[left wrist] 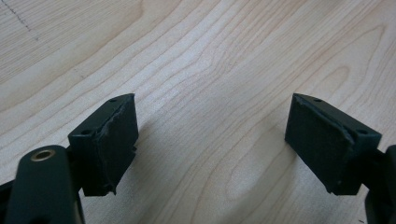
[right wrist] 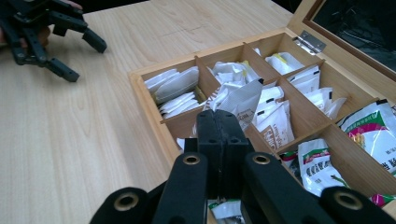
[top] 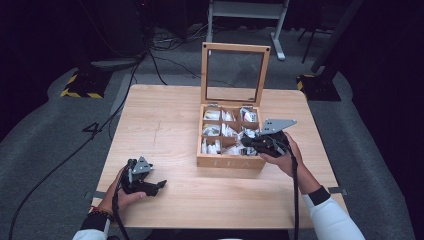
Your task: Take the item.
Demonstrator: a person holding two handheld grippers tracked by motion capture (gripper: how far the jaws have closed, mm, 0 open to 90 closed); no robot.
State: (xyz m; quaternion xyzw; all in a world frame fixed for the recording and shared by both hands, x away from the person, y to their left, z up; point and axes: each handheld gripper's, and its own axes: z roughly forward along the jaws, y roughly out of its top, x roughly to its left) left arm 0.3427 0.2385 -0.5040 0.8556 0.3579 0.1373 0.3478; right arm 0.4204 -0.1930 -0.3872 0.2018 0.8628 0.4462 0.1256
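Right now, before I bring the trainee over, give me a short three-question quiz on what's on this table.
1. True or false: the lid of the tea box is shut.
2. What does the right gripper hold? A: a spoon. B: a white sachet. C: nothing.
3. What shows between the jaws of the left gripper?

Key
1. False: it stands open.
2. B.
3. Bare table; the jaws are open with nothing in them.

A light wooden table (top: 165, 120) stands on grey carpet (top: 45, 135) in a dark room.
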